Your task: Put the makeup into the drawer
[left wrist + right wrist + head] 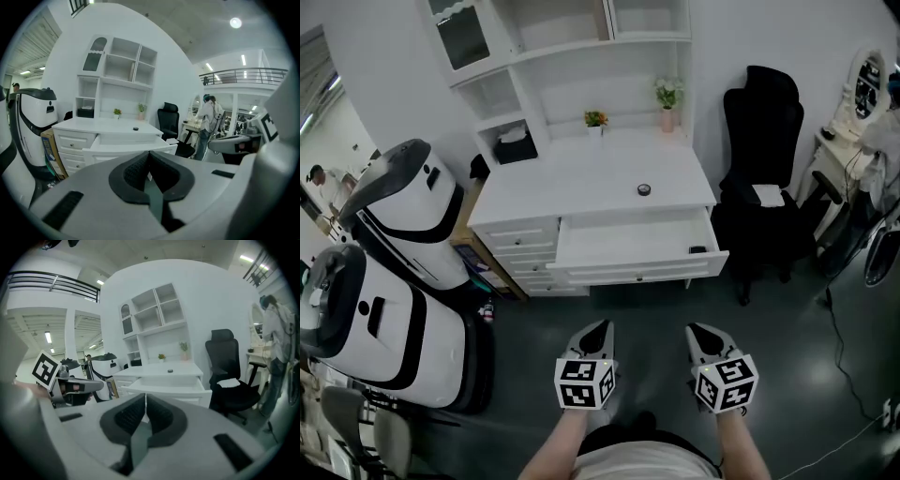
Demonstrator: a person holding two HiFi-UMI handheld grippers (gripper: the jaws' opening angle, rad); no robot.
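Note:
A small round black makeup compact (644, 189) lies on the top of the white desk (581, 178), right of centre. Below it the wide drawer (630, 274) stands pulled out, with a small dark item (697, 249) in its right front corner. My left gripper (602, 329) and right gripper (697, 332) are side by side over the dark floor, well short of the desk, both shut and empty. The left gripper view shows the compact (135, 128) and drawer (123, 145) beyond the shut left gripper (149, 154). In the right gripper view the compact (170, 371) shows past the right gripper (145, 396).
A black office chair (759, 187) stands right of the desk. Two large white machines (403, 216) (366, 319) crowd the left side. Two small potted plants (596, 120) (667, 94) sit at the desk's back. A person (211, 117) stands by another table further right.

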